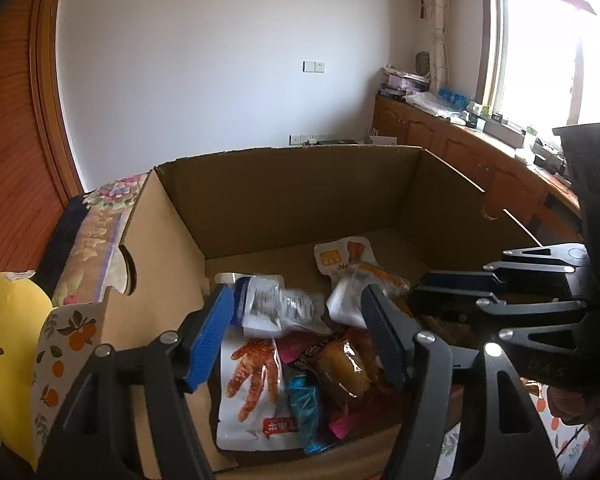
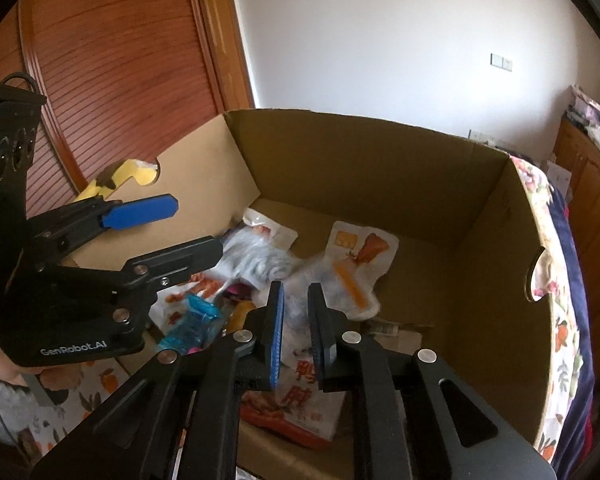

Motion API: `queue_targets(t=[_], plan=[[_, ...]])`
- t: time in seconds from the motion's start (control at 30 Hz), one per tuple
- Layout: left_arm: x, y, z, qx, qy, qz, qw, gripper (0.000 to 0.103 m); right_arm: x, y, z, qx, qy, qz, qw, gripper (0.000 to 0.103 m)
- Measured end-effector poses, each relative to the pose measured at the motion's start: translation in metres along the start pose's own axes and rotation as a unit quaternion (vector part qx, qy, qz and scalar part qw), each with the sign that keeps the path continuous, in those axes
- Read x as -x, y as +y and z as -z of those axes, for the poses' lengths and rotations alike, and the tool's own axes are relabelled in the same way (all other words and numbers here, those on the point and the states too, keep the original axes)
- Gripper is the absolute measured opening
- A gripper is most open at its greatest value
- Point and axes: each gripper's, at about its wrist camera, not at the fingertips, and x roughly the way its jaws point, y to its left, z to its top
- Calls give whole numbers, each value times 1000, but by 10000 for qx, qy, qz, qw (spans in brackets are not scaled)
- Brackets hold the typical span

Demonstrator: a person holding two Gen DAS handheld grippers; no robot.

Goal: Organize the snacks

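Observation:
An open cardboard box (image 1: 300,184) (image 2: 379,168) holds a heap of snack packets at its near end. My left gripper (image 1: 296,292) (image 2: 198,226) is open above the heap. A blurred white packet (image 1: 280,304) (image 2: 252,260) hangs loose just past its fingertips, touched by neither pad. Under it lie a white chicken-feet packet (image 1: 252,380), a blue wrapper (image 1: 303,400) and a brown packet (image 1: 339,364). My right gripper (image 2: 296,286) (image 1: 417,286) stands over a red-and-white packet (image 2: 296,400) with a narrow gap between its jaws and nothing pinched. A white packet with an orange strip (image 2: 347,284) lies just beyond.
Another white packet with orange print (image 2: 363,244) lies flat mid-box; the far half of the box floor is bare cardboard. A yellow cushion (image 1: 8,344) and an orange-patterned cloth (image 1: 60,360) flank the box. Wooden cabinets (image 1: 459,148) run under the window.

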Motion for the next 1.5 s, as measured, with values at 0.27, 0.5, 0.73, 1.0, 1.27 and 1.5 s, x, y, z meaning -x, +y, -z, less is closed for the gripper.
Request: queue_targets(t=[0.27,0.5,0.73,1.0,1.27,1.5], plan=[[23,-15,4,-117,-285,-103,9995,67,34,1,4,-48,-448,-55,9990,19],[52,-46,6,-330,-661,-104,9972,67,92,-1,21,5,-844,186,9963,23],[68,-87,24,-510,-788,92,9955,68,133,-35,71,-168,-819,735,9938,32],[65,-129,49,-712,-654,290,9949,68,126,-75,121,-460,-308,936,9941,36],[44,-153,82,-659,-205,349,9970,68,79,-91,138,-385,239,704,9965,36],[25,-171,104,-671,244,419,9966,68,54,-93,148,-304,561,392,9972,36]])
